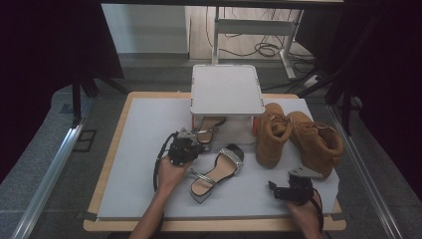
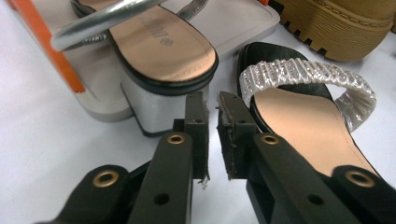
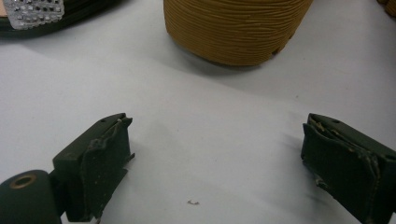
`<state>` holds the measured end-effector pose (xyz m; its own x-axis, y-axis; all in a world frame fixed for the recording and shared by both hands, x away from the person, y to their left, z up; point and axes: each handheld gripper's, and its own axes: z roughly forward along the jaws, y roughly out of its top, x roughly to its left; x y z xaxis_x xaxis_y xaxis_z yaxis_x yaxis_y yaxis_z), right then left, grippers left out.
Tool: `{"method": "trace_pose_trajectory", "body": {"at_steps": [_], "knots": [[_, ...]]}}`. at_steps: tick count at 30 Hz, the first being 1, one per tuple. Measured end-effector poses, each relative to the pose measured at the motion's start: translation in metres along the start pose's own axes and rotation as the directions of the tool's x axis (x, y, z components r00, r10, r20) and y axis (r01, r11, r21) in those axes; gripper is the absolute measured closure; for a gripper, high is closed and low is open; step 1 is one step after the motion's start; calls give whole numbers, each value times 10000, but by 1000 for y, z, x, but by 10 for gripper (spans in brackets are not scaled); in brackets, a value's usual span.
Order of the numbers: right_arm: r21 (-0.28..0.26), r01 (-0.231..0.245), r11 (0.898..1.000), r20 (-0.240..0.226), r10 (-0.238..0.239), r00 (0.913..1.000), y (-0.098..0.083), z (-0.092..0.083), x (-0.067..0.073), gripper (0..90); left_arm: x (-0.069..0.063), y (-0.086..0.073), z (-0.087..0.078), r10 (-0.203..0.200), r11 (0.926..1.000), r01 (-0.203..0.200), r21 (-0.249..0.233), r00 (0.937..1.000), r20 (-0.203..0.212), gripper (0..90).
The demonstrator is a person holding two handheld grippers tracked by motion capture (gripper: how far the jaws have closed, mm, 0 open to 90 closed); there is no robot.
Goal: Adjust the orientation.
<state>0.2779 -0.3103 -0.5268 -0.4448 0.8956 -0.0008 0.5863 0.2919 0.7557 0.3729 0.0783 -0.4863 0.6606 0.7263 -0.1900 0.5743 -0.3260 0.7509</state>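
A sandal with a glittery silver strap lies on the grey mat; its toe shows in the left gripper view. Its mate, a silver block-heeled sandal, sits on the lower shelf of a white stand, heel outward. My left gripper hovers between the two, its jaws almost together with nothing between them, just short of the block heel. My right gripper rests open near the front right, jaws wide apart over bare mat.
Two tan boots stand right of the stand; one ribbed sole is just ahead of the right gripper. The stand's orange side edge is by the shelved sandal. The wooden table rim frames the mat.
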Motion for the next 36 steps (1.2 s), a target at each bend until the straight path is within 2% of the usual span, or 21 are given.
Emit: {"method": "trace_pose_trajectory", "body": {"at_steps": [4,12,18,36], "knots": [[-2,0,10000,0,0,10000,0,0,0,80,-2,3,7,151,9998,-152,109,9998,96,860],[0,1,10000,-3,-1,10000,0,0,0,80,-1,8,17,182,9998,-180,-79,9992,354,877],[-2,4,10000,-1,-4,10000,0,0,0,80,0,14,24,267,9996,-265,-71,9993,252,886],[-5,12,10000,-1,-12,10000,0,0,0,80,12,29,40,16,10000,-14,-73,9997,236,882]]}}
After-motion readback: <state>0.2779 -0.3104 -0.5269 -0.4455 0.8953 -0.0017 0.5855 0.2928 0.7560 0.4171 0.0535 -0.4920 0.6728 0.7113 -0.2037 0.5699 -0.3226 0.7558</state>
